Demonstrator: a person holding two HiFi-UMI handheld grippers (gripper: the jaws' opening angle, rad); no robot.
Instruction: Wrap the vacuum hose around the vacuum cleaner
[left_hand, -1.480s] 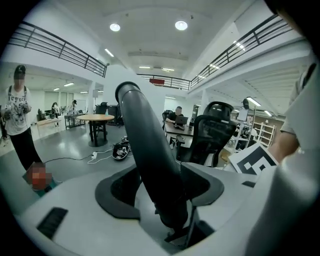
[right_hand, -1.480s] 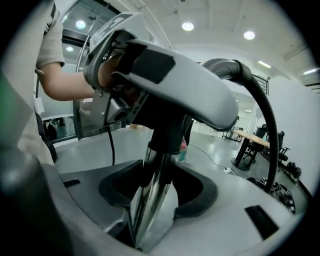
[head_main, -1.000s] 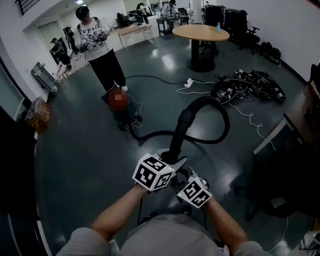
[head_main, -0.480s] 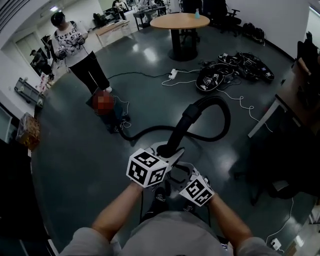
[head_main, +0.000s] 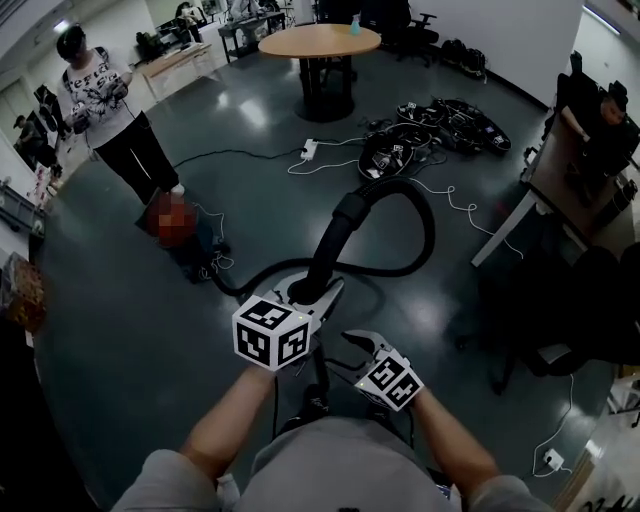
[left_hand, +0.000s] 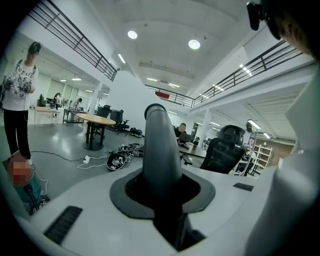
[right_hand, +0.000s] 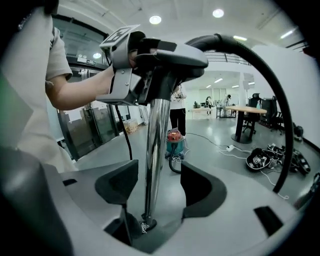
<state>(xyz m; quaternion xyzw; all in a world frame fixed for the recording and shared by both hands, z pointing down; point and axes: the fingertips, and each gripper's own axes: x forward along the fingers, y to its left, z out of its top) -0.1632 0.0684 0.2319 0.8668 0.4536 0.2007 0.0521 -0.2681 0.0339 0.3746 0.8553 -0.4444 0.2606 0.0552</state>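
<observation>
Since a second ago my right gripper (head_main: 346, 352) sank, jaws just opening, chrome tube (right_hand: 156, 150) untouched between them. Left gripper (head_main: 310, 294) tightened onto the vacuum hose (head_main: 400, 200); vacuum cleaner (right_hand: 175, 145) sat well away.

Bright, even overhead light; fisheye-warped edges

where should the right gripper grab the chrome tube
The straight stretch below the handle in the left gripper. The chrome tube stands near upright between the jaws of the right gripper, which have just been opening, so come in from the person's side.
</observation>
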